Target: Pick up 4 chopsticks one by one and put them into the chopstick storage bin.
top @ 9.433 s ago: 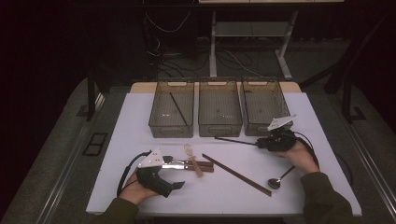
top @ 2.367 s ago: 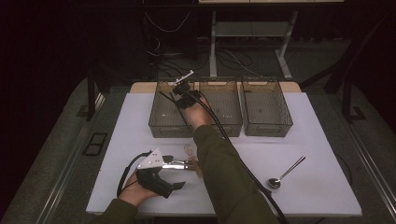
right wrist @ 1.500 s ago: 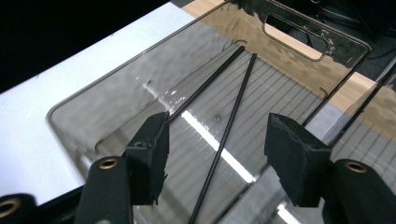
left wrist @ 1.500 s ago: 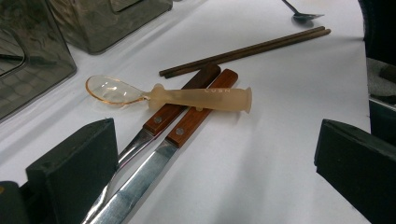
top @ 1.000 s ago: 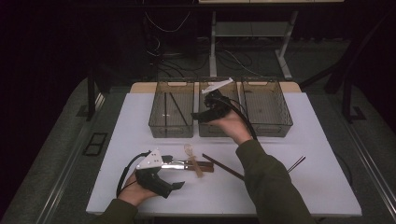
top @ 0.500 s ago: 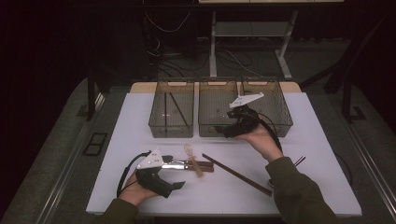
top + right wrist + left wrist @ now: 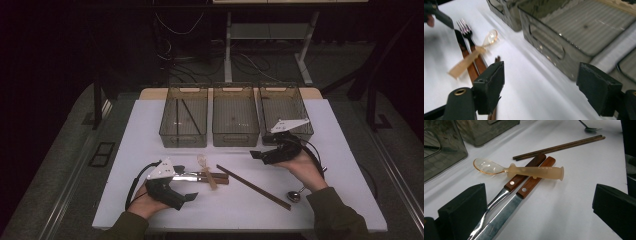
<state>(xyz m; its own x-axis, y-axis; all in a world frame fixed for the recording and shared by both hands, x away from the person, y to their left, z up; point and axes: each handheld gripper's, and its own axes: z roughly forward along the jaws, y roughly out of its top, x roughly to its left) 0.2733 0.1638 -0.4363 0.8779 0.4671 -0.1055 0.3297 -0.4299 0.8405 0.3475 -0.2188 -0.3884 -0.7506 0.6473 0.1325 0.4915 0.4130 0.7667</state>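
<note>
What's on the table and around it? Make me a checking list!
Surface: white table, well lit.
Job's things: chopsticks lying flat; two already in the left bin.
Clutter: translucent spoon across wooden-handled fork and knife; metal spoon; middle bin, right bin.
Grippers: left gripper open, resting; right gripper open, above the table.
Cables: one trails from each gripper.
Surroundings: dark floor, desk legs, wires.

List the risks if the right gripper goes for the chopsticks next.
The open right gripper hangs above the pair of dark wooden chopsticks. Thin and flat on the white table, they may slip or split apart. Their near ends lie beside the translucent amber plastic spoon, which rests across the wooden-handled fork and knife; a sweep could knock it.
</note>
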